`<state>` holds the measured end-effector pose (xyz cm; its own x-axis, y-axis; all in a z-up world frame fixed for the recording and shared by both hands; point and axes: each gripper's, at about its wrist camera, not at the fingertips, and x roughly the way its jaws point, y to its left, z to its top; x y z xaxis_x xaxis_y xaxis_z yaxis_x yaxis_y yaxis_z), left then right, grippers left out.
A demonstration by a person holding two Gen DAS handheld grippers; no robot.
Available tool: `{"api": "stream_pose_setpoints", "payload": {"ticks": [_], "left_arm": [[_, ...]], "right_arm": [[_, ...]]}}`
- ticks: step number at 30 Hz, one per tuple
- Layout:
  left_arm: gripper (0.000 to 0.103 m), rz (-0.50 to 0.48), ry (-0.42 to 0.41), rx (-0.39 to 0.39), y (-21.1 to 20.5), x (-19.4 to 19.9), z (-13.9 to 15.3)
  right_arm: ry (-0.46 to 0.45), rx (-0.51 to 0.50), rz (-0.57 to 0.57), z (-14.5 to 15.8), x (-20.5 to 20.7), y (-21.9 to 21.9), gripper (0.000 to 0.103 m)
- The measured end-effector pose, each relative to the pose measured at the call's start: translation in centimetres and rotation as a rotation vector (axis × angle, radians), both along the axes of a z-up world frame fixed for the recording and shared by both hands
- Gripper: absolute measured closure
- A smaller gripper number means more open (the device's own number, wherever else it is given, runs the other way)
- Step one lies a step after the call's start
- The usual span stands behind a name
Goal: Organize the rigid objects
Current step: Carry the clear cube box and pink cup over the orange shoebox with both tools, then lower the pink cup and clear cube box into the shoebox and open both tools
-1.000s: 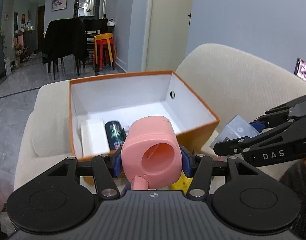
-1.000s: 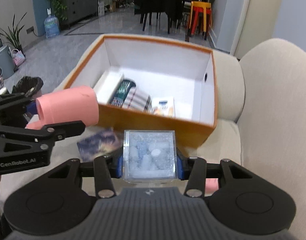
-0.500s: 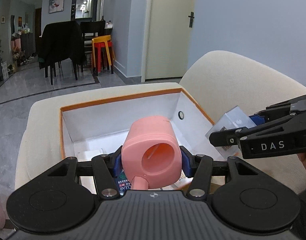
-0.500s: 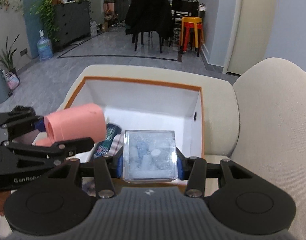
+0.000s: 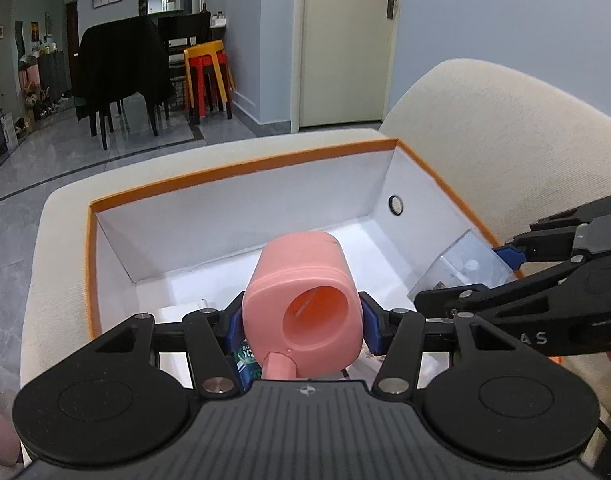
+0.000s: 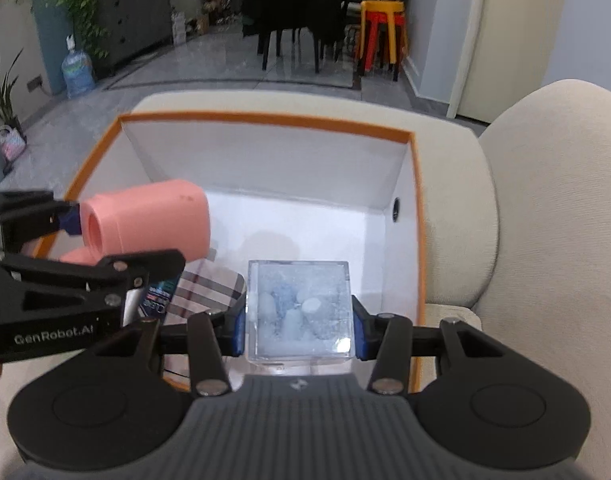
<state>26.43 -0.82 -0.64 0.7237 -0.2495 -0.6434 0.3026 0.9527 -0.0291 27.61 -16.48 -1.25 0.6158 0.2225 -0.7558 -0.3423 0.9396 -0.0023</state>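
Your left tongs (image 5: 301,314) are closed on the pink cup (image 5: 303,300), its open mouth facing back at the camera and its handle stub hanging just below; it looks like stiff, light plastic, so the side-on squeeze across the body near the rim should hold, though the smooth rounded walls could twist if you loosen unevenly. Your right tongs (image 6: 299,330) clamp the clear cube (image 6: 299,308) across two flat faces. It looks hard and slick, possibly brittle at the corners, and the small pale pieces inside suggest setting it down gently rather than dropping it. Both loads hang over the orange-edged box (image 6: 265,118) on the cream sofa (image 6: 545,208), left tongs level, right tongs tilted slightly down. Inside the box already lie a plaid case (image 6: 209,290) and a dark can (image 6: 159,292), under the cup.
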Motion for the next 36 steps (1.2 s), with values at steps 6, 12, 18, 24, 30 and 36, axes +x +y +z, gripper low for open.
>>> {"api": "stream_pose_setpoints", "payload": {"ticks": [6, 12, 18, 24, 30, 36], "left_arm": [[0.040, 0.012, 0.021, 0.031, -0.1, 2.0, -0.8], [0.040, 0.023, 0.052, 0.061, -0.4, 4.0, -1.6], [0.040, 0.042, 0.070, 0.067, -0.9, 5.3, -1.8], [0.040, 0.050, 0.085, 0.100, -1.6, 6.4, -2.3], [0.040, 0.048, 0.109, 0.130, -2.1, 6.9, -2.7], [0.040, 0.043, 0.135, 0.148, -2.6, 7.5, -2.6]], "right_arm": [[0.022, -0.045, 0.021, -1.2, 2.7, 0.9, 0.056], [0.048, -0.054, 0.046, -2.0, 4.1, 1.1, 0.056], [0.061, -0.063, 0.082, -3.3, 3.8, 1.3, 0.056], [0.059, -0.116, 0.102, -4.1, 3.7, 2.0, 0.056], [0.078, -0.117, 0.101, -4.8, 4.3, 2.2, 0.056], [0.082, -0.124, 0.096, -4.8, 4.9, 2.6, 0.056]]}}
